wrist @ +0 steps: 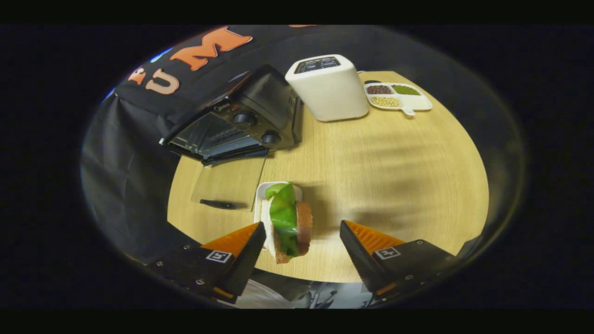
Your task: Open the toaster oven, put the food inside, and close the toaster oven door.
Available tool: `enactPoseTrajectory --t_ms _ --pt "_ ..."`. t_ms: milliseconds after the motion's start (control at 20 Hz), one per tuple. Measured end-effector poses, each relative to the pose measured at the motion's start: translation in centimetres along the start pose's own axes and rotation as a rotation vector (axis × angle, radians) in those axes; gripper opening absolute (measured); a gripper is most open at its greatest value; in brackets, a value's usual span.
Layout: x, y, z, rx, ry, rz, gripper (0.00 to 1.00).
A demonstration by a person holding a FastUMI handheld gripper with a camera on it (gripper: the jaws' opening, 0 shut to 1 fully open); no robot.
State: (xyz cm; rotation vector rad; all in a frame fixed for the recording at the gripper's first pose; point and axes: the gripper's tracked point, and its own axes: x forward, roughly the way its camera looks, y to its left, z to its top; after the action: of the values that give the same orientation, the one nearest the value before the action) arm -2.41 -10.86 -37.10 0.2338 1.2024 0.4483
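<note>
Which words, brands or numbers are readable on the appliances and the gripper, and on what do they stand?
toaster oven: brand mark above the knobs, too blurred to read.
white toaster: top panel marks, too small.
gripper, open, sandwich between its fingers: square coded tags, no words.

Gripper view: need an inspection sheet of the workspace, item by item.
Surface: round light wooden table, bare in the middle.
Job's things: black toaster oven at the far side, its glass door folded down flat onto the table, handle toward the gripper. Sandwich with green leaf filling stands on edge on a small white plate, just in front of the open door.
Clutter: white toaster beside the oven; white divided dish of beans beyond it.
Gripper: open, fingers spread; sandwich sits between them, close to the left finger, contact unclear.
Cables: nothing seen.
Surroundings: black cloth booth wall behind and beside the oven.
</note>
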Motion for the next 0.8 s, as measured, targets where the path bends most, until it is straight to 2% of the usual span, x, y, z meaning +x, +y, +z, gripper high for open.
enactPoseTrajectory --t_ms 50,150,300,500,650,800 --pt "0.4 0.1 -0.1 0.005 0.015 0.015 0.94" --pt "1.0 0.4 -0.5 0.020 0.046 0.043 0.81" --pt "1.2 1.1 -0.8 0.072 0.074 0.078 0.52" --pt "0.2 2.0 0.0 0.091 0.025 0.078 0.34" --pt "-0.8 2.2 0.7 0.103 -0.018 0.056 0.31" --pt "-2.4 3.1 1.5 0.125 -0.066 0.073 0.31"
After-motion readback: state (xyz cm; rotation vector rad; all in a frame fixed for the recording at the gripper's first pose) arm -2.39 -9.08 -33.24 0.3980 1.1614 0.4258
